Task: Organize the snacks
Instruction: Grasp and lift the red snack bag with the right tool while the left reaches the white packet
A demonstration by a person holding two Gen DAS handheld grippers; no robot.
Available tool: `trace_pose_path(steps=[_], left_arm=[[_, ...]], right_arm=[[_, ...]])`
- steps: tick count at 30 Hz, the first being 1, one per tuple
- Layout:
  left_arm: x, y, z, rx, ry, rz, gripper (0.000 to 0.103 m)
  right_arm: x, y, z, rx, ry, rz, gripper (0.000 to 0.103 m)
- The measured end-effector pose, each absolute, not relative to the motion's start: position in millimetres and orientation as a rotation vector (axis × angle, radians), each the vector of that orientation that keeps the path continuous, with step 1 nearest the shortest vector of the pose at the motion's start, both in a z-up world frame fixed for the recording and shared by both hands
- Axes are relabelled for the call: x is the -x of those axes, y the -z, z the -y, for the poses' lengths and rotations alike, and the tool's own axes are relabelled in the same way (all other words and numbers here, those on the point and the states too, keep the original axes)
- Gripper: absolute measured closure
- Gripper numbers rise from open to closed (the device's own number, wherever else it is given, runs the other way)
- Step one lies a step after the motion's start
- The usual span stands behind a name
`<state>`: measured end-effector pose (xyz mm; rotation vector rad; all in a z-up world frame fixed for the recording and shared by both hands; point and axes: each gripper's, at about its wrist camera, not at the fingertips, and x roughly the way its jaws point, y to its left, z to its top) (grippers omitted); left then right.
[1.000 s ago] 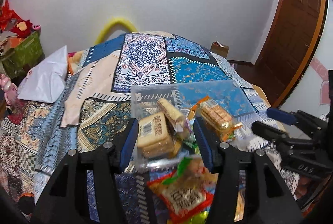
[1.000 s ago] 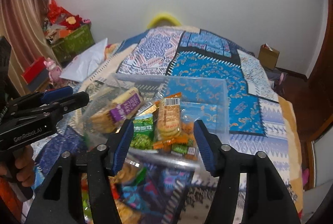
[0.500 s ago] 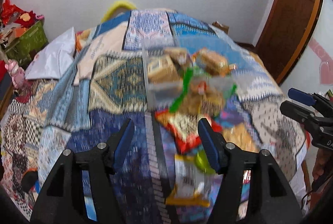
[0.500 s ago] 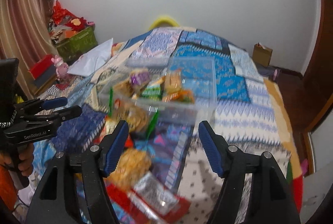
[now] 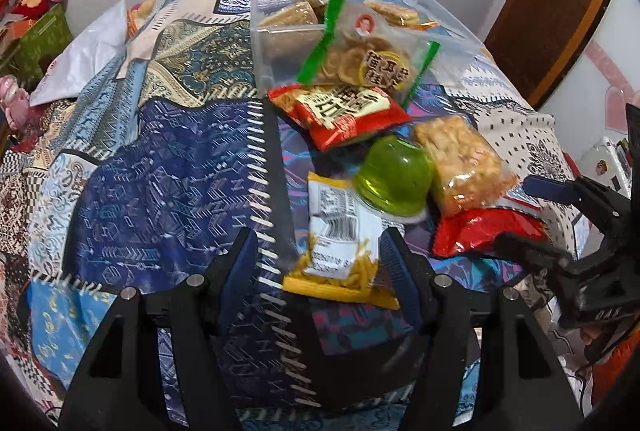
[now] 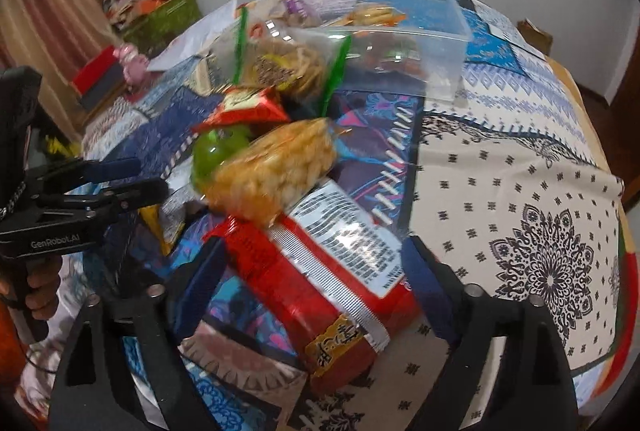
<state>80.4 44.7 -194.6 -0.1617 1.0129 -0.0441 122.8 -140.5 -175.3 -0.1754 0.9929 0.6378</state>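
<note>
Left tool (image 5: 318, 255) agape, straddling yellow packet (image 5: 340, 251)

You are working over a bed covered by a patchwork quilt (image 5: 168, 167) in blues, creams and whites. On it lie a clear plastic container (image 5: 280, 43) at the far side, a yellow snack packet (image 5: 340, 243) nearest you, a green jelly cup (image 5: 394, 179) just beyond it, a clear pack of puffed squares (image 5: 460, 159) to its right, and a white bag (image 5: 88, 47) far left.
</note>
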Motion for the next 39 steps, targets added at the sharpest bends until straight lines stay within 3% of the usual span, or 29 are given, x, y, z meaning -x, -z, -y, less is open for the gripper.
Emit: trace_pose_path(steps=[5,16,18,23,39], left_arm=[[-83.5,199.8,-34.0,0.168,0.077,-1.028,0.039],[-97.8,214.2,-25.7,0.135,0.055,-1.033,0.04],[-97.1,213.9,-23.7,0.126,0.059,-1.017,0.05],[-92.2,211.5,-24.7,0.114,0.054,-0.995,0.054],[-73.0,159.0,-59.1,0.161,-0.021,-0.847,0.055]], right_arm=[[-122.0,184.3,131.3,0.291,-0.623,-0.974,0.007],[-148.3,198.7,135.3,0.217,-0.641,-1.04,0.003],[-146.8,197.8,135.2,0.22,-0.633,-1.034,0.005],[-143.0,192.1,148.5,0.179,-0.616,-1.018,0.033],[-137.8,154.7,193.4,0.055,-0.542,-0.928,0.035]])
